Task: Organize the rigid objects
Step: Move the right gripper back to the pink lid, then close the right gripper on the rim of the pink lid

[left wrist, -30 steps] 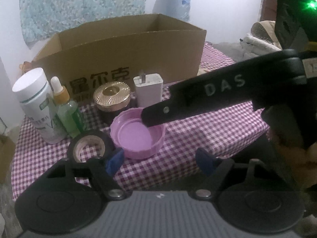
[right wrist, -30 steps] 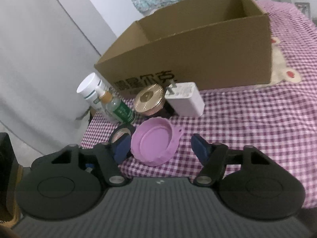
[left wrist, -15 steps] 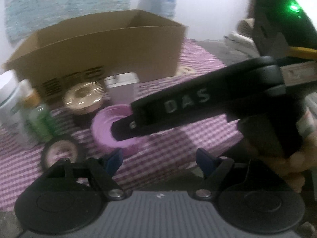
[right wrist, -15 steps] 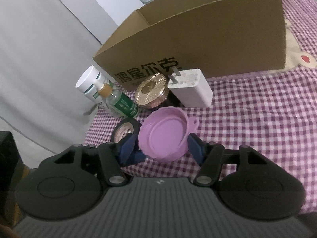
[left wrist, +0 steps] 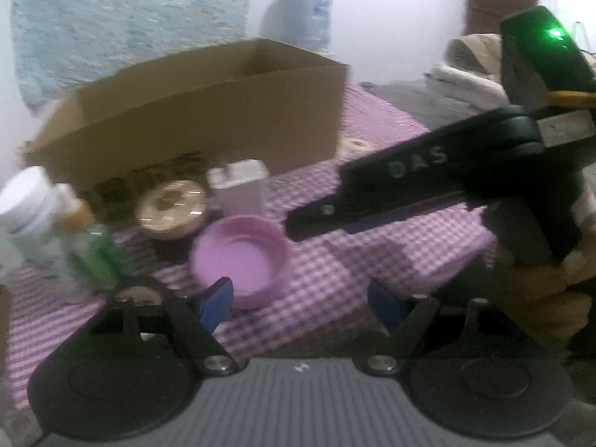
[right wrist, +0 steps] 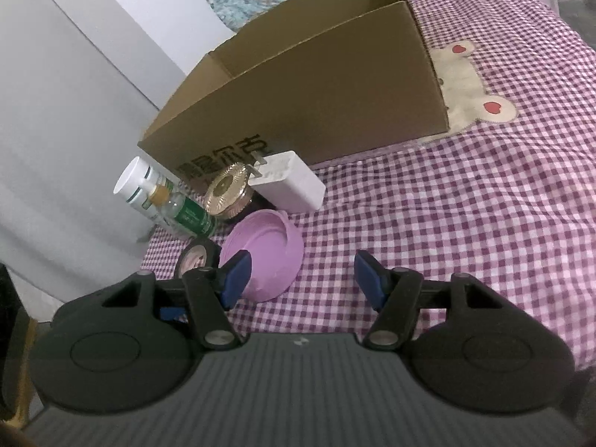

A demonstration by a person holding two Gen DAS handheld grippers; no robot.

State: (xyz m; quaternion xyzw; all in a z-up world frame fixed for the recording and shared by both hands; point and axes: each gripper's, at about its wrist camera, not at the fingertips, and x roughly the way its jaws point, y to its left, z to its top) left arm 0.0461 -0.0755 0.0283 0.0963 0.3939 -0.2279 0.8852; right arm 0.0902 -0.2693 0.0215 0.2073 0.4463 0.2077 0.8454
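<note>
A purple plastic lid (left wrist: pixel 240 257) (right wrist: pixel 266 255) lies rim-up on the purple checked cloth (right wrist: pixel 465 201), in front of an open cardboard box (left wrist: pixel 208 111) (right wrist: pixel 309 89). My right gripper (right wrist: pixel 301 275) is open and empty, its left fingertip in front of the lid's near edge. In the left wrist view the right gripper (left wrist: pixel 298 225) hovers just right of the lid. My left gripper (left wrist: pixel 301 303) is open and empty, low before the lid. Beside the lid stand a gold-lidded jar (right wrist: pixel 227 188), a white charger (right wrist: pixel 288 180), a green dropper bottle (right wrist: pixel 182 212), a white bottle (right wrist: pixel 138 186) and a tape roll (right wrist: pixel 197 259).
A grey wall or curtain (right wrist: pixel 74 111) runs along the left of the cloth edge. A bear patch (right wrist: pixel 473 89) on the cloth lies right of the box. Folded cloths (left wrist: pixel 469 70) and a water jug (left wrist: pixel 298 18) are in the background.
My right gripper has opened and let go of the purple lid, which now rests on the cloth. The right gripper has drawn back to the right. The left view has shifted and is blurred.
</note>
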